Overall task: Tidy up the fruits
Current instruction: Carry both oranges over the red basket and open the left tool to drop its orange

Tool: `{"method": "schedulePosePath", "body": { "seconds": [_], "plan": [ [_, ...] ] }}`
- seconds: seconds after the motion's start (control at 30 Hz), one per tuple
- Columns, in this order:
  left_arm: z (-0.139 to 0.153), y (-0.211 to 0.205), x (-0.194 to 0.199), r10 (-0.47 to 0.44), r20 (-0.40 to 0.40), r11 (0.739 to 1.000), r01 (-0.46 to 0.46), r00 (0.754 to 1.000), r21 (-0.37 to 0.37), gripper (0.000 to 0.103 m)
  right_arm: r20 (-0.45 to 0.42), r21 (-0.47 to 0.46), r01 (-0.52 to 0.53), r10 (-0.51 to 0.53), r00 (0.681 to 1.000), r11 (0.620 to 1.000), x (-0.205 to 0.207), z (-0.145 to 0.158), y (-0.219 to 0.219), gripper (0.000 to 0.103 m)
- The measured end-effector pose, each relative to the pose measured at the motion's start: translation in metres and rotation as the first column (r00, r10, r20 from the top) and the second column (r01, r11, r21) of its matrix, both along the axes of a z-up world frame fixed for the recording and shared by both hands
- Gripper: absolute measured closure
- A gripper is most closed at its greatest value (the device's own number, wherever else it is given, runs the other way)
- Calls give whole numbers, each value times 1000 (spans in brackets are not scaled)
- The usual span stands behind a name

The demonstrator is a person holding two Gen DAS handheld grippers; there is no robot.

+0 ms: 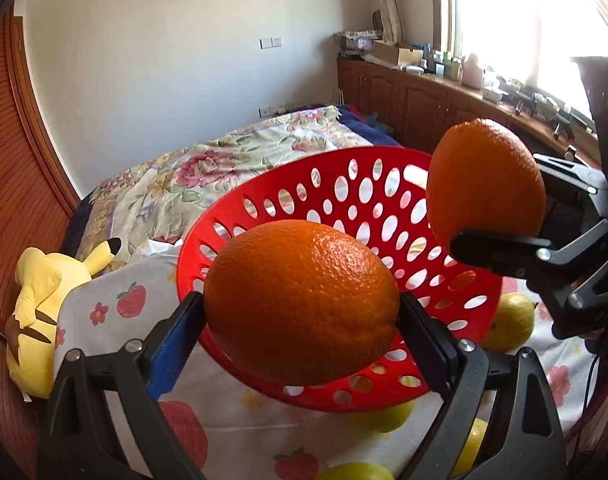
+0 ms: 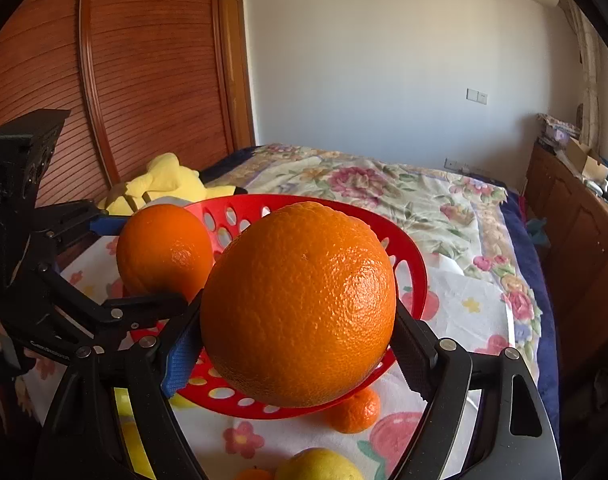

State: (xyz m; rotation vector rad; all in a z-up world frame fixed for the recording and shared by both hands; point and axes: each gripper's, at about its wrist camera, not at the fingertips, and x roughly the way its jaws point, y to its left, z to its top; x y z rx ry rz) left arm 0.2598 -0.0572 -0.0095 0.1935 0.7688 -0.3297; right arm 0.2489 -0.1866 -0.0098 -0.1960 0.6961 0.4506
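A: What are the claws doing?
B: The left claw is clamping a pebbled orange at lower centre; the right claw is clamping another orange, both over a red perforated basket.
A: Any writing?
B: Too blurred to read.

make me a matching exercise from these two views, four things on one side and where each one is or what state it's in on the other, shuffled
Things:
1. left gripper
2. red basket
3. Pikachu plush
4. small tangerine

Places or states:
A. lying at the bed's edge by the wooden wardrobe
B. shut on an orange
C. on the fruit-print cloth, empty inside as far as can be seen
D. on the cloth beside the basket's near rim

Pairs: 1-B, 2-C, 3-A, 4-D
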Motion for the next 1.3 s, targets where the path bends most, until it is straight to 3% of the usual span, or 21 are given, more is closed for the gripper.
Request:
{"method": "schedulePosePath", "body": {
  "seconds": [0.47,0.9,1.17,1.3],
  "plan": [
    [-23,-15,17,-18,-74,999,21,997,46,9,-28,-21,-14,13,1000,1000,18,-13,4,18],
    [19,6,20,35,34,999,-34,999,-33,11,-76,-44,-10,6,997,999,24,-23,4,18],
    [22,28,6,56,56,994,-50,997,-97,11,-108,-51,-34,29,994,998,22,-30,22,18],
    [20,34,-1,60,66,994,-54,996,-95,11,-120,-63,-49,41,992,997,21,-33,35,18]
  ]
}}
